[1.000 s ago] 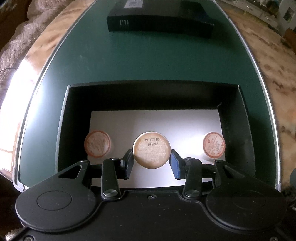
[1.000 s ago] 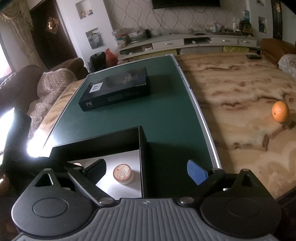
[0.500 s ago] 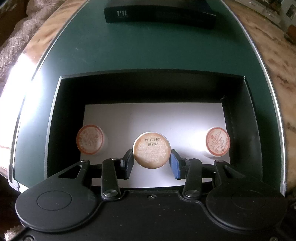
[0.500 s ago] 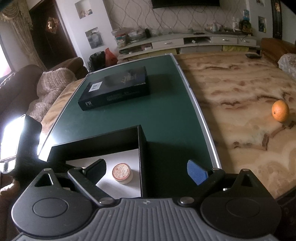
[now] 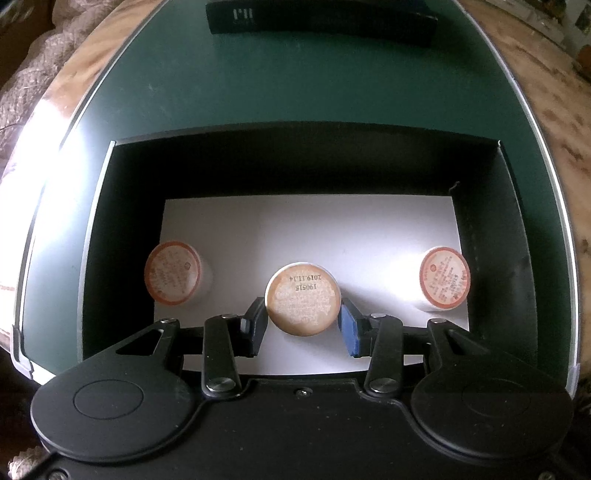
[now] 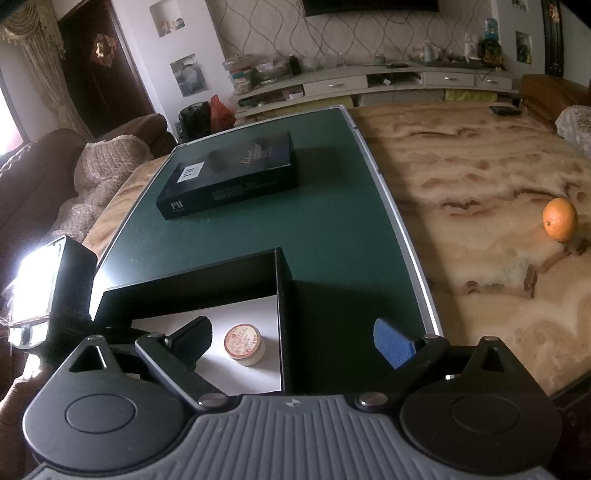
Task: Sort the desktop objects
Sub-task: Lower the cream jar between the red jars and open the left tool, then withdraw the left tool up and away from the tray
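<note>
My left gripper (image 5: 303,325) is shut on a small round white jar (image 5: 302,298) with a printed date label, held over the white floor of an open black box (image 5: 295,158). Two more round jars with orange-rimmed lids stand in the box, one at the left (image 5: 173,273) and one at the right (image 5: 443,278). In the right wrist view the right jar (image 6: 244,343) shows inside the box's corner (image 6: 282,280). My right gripper (image 6: 295,339) is open and empty above the box's right wall.
A closed black box (image 6: 229,175) lies farther back on the green mat (image 6: 332,221); it also shows in the left wrist view (image 5: 321,18). An orange (image 6: 559,218) sits on the marble table to the right. Sofas stand at the left.
My left gripper has moved forward and down with the jar, so the black box looks larger and closer. The right gripper has hardly moved.
</note>
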Available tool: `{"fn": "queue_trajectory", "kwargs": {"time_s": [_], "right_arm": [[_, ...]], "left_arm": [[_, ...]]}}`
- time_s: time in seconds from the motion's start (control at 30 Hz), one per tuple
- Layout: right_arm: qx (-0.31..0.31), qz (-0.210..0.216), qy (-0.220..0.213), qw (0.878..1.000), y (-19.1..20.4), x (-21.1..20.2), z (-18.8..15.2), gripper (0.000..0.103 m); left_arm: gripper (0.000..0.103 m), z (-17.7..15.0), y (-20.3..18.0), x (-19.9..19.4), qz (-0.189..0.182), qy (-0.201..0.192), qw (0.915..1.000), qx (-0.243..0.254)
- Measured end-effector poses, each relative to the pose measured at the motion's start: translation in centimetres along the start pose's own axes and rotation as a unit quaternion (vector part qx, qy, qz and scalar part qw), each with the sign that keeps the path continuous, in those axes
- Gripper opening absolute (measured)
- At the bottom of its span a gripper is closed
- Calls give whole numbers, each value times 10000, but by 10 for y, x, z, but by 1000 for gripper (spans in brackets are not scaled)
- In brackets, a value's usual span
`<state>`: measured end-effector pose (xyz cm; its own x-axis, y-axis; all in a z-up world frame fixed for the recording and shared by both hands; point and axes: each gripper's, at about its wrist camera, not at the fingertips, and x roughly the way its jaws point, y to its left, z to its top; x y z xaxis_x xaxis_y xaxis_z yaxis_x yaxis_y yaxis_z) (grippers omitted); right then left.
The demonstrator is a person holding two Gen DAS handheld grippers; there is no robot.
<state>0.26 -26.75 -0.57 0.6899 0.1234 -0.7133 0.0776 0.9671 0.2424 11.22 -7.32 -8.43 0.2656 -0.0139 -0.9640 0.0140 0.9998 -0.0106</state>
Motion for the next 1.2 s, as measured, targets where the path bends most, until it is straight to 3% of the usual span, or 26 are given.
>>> {"fn": "queue_trajectory", "kwargs": {"time_s": [0.87, 1.2], "right_arm": [[-18, 8, 10, 10000, 4, -4, -4, 97], [-34, 3, 7, 10000, 6, -5, -4, 100]], "left_arm": [[45, 0, 3, 3, -89, -26, 10000, 3], [54, -6, 12, -21, -65, -405, 9991, 95]]}}
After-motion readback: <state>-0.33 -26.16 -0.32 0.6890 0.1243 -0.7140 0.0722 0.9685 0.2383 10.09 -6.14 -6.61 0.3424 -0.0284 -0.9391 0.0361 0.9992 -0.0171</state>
